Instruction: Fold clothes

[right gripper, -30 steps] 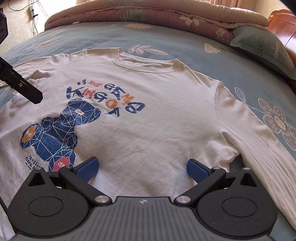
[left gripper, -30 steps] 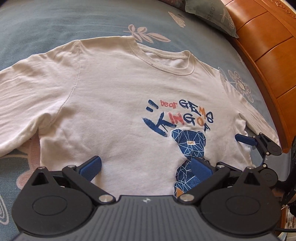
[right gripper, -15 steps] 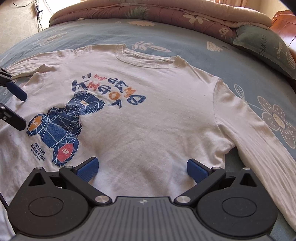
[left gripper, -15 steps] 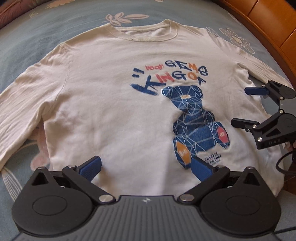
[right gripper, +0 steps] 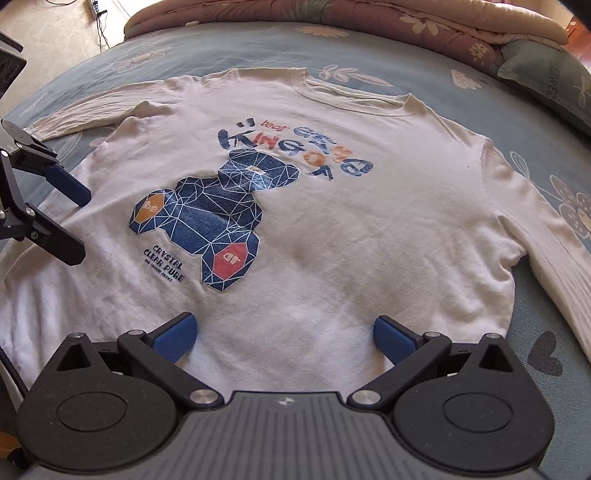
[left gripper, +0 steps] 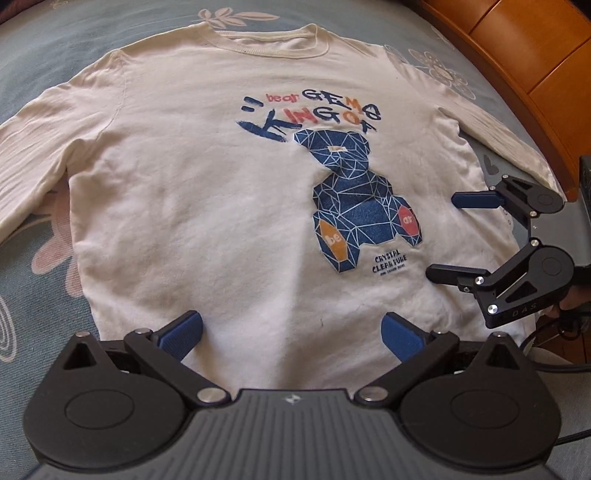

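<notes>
A white long-sleeved shirt [right gripper: 332, 221] lies flat, front up, on a blue flowered bedsheet [right gripper: 498, 92], its blue bear print [right gripper: 210, 218] facing the ceiling. The right gripper [right gripper: 283, 334] hovers over the hem with its blue pads spread wide. The left gripper [right gripper: 79, 225] reaches in from the left, also spread, over the shirt's side. A folded quilt [right gripper: 351, 18] lies beyond.

Shirt [left gripper: 207, 192] flat on bed [left gripper: 55, 44]; pillow [right gripper: 550, 77] behind, headboard [left gripper: 524, 55] right.

shirt [left gripper: 221, 184] print "KING", "CRYSTAL CLEAR PURE"
</notes>
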